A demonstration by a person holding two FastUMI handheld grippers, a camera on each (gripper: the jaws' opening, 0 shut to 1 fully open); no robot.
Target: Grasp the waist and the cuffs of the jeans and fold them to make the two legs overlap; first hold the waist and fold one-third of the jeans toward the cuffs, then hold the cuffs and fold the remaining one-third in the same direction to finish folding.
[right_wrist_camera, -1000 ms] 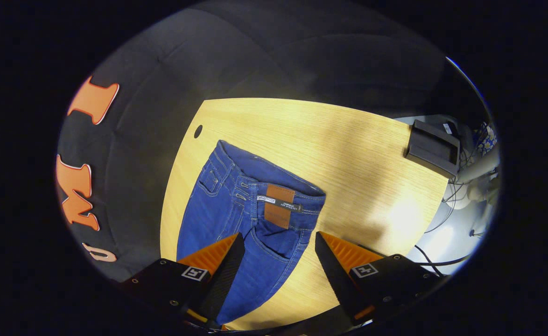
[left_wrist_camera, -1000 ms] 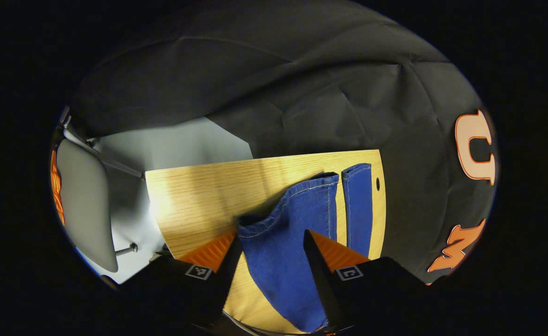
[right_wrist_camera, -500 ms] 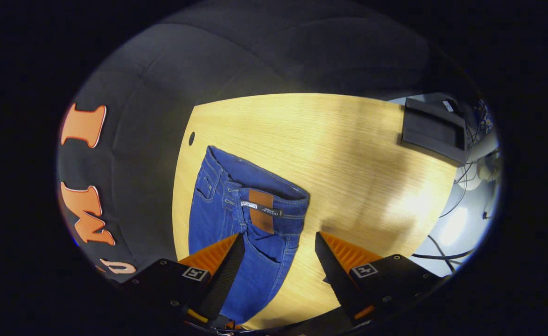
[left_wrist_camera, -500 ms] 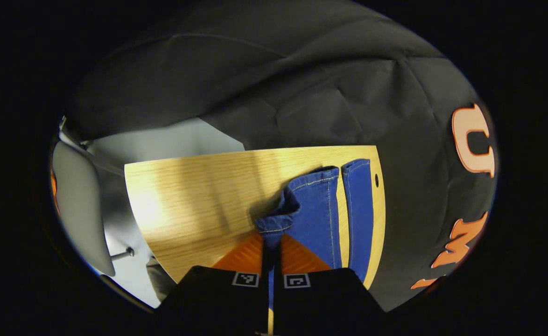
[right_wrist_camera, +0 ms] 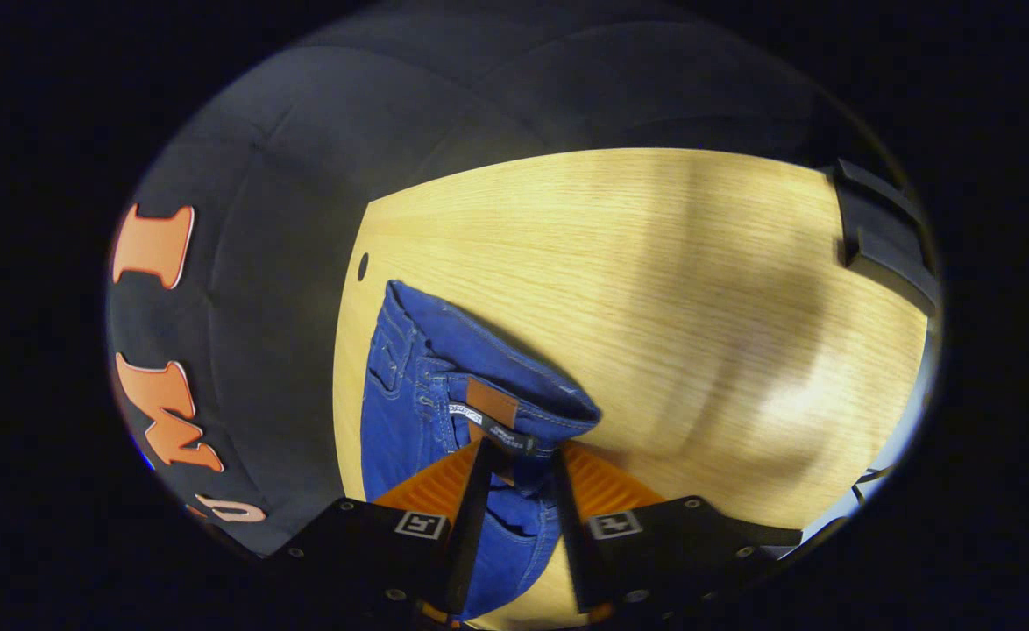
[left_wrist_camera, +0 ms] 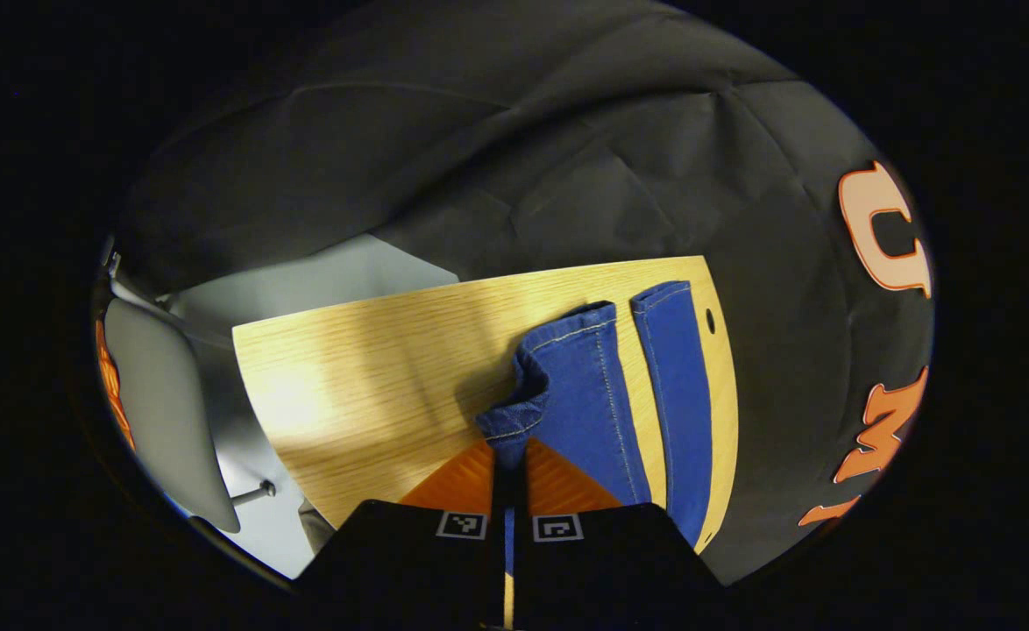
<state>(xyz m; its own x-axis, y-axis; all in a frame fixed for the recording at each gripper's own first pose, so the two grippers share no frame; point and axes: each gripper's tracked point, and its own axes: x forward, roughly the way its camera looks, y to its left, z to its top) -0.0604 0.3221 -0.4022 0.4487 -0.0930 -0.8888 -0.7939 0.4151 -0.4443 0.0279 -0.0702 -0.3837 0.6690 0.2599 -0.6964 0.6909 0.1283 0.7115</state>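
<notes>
Blue jeans [left_wrist_camera: 585,394] lie flat on the wooden table [left_wrist_camera: 365,386], legs side by side and apart. The left gripper [left_wrist_camera: 509,456] is clamped on the near leg's cuff [left_wrist_camera: 510,421]. The right gripper [right_wrist_camera: 514,460], jaws narrowed around the waistband [right_wrist_camera: 514,421], is not clearly pinching it. The far leg [left_wrist_camera: 677,394] lies beyond.

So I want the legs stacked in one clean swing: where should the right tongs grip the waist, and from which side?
Grip the waistband at its near, raised edge by the leather patch, coming from the open table side. That edge stands up off the table, so the right tongs can straddle it. The left tongs hold a cuff.
</notes>
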